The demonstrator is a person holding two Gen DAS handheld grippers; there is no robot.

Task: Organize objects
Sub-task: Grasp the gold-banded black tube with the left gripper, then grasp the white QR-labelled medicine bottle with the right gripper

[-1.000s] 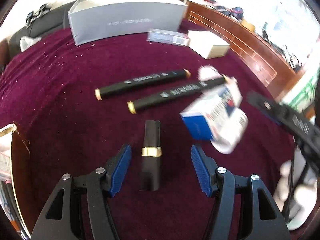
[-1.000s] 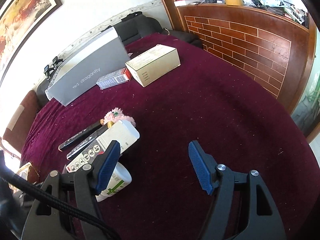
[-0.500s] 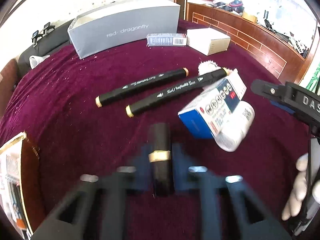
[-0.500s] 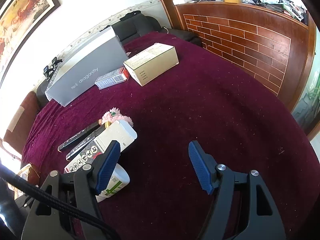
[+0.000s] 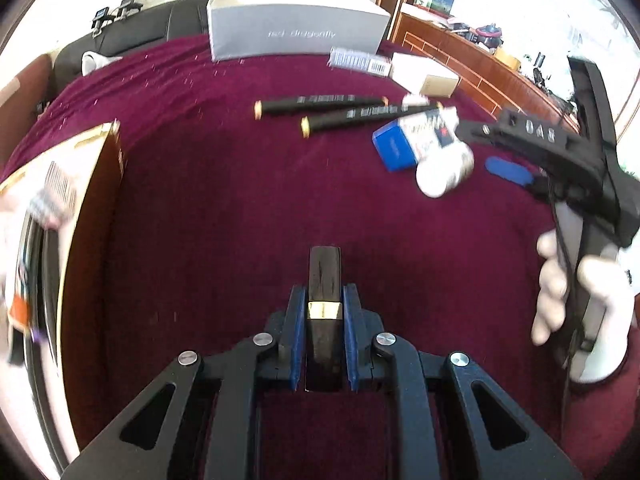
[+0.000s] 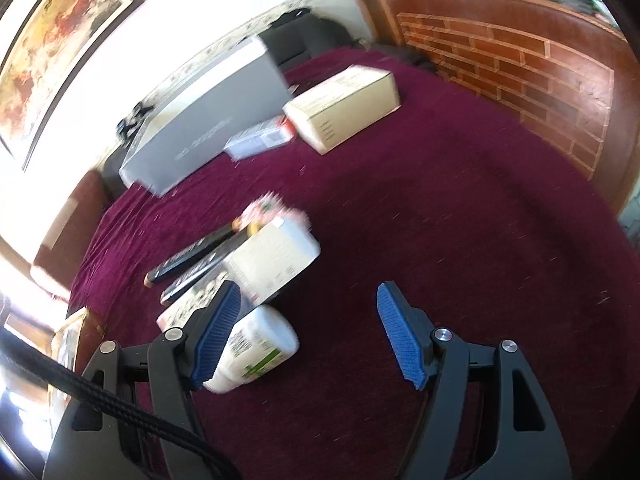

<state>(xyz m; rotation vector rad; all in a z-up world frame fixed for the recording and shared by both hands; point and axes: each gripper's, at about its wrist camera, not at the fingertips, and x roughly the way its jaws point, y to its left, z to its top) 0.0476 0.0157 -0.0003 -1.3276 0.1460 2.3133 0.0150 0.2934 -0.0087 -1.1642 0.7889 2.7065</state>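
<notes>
**Lipstick clamped along the left fingers, the open box to its left**

At the left edge of the bench [image 5: 240, 208], which is covered by a dark red cloth, stands an open box [image 5: 86, 216] with a gold rim; some small items lie already inside, but they are too blurred to name. The left hand-held gripper [image 5: 323, 304] is closed on a black lipstick [image 5: 324, 276] with a gold band. The long axis of the lipstick runs straight along the fingers, so its free end points away from the camera toward the far edge. The blue pads press on both its sides near the gold band. The box lies to the left of this gripper and quite near, so I judge that the coming move is a swing to the left, and the left arm is clearly the nearer one for it.

Further right, toward the middle of the bench, two black markers [image 5: 320, 101] lie almost parallel, and next to them a blue-and-white carton [image 5: 416, 136] rests partly on a white bottle [image 5: 444, 172].

The right hand-held gripper [image 6: 308, 336] hovers above the right part of the bench with its fingers wide apart and nothing between them. Its left finger is just beside the white bottle.
</notes>
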